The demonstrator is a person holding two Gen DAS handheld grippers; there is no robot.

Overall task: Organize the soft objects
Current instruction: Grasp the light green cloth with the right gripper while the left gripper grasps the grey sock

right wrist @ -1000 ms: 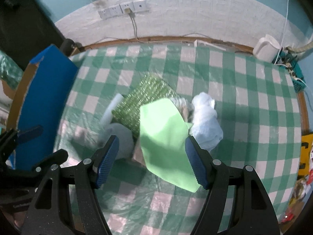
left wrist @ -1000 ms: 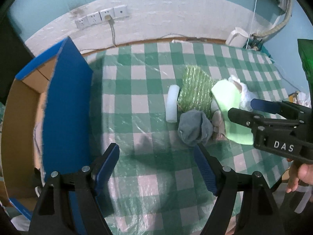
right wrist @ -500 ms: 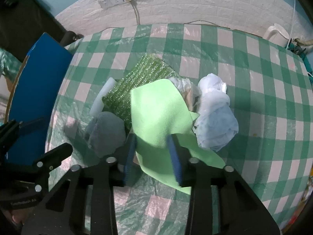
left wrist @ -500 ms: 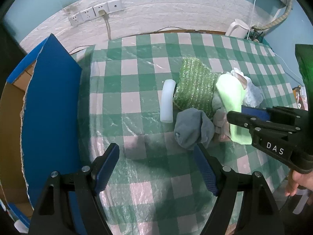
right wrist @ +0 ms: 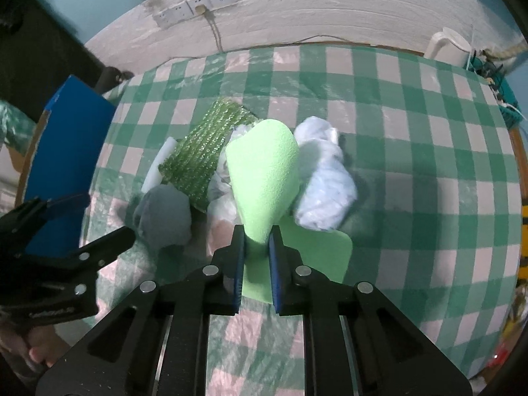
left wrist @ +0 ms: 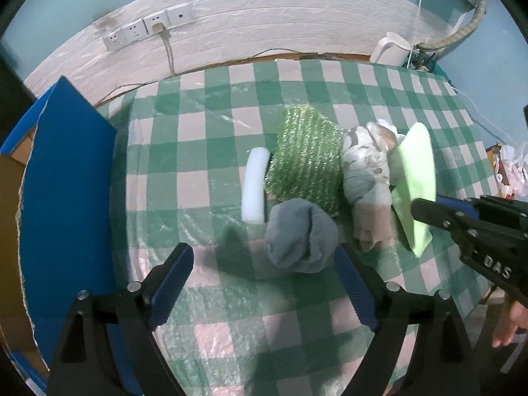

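A pile of soft things lies mid-table on the green checked cloth. My right gripper (right wrist: 256, 241) is shut on a light green foam sheet (right wrist: 264, 178), which buckles upward between the pads; the same sheet (left wrist: 416, 178) shows in the left wrist view. My left gripper (left wrist: 264, 264) hangs over the table with its jaws opening, just short of a grey balled sock (left wrist: 298, 236) that nothing touches. Behind the sock lie a white foam bar (left wrist: 254, 189), a green glittery sponge cloth (left wrist: 305, 161) and a pale patterned bundle (left wrist: 366, 178). A white-blue plastic bag (right wrist: 325, 184) sits right of the foam sheet.
An open cardboard box with blue flaps (left wrist: 62, 178) stands at the table's left edge. A wall with power sockets (left wrist: 145, 29) and a white kettle (left wrist: 392, 48) lie beyond the far edge. Clutter (left wrist: 508, 168) sits off the right edge.
The right gripper closed on the green foam sheet, which now bends up between its pads. The left gripper drifted nearer the grey sock and its jaws widened.
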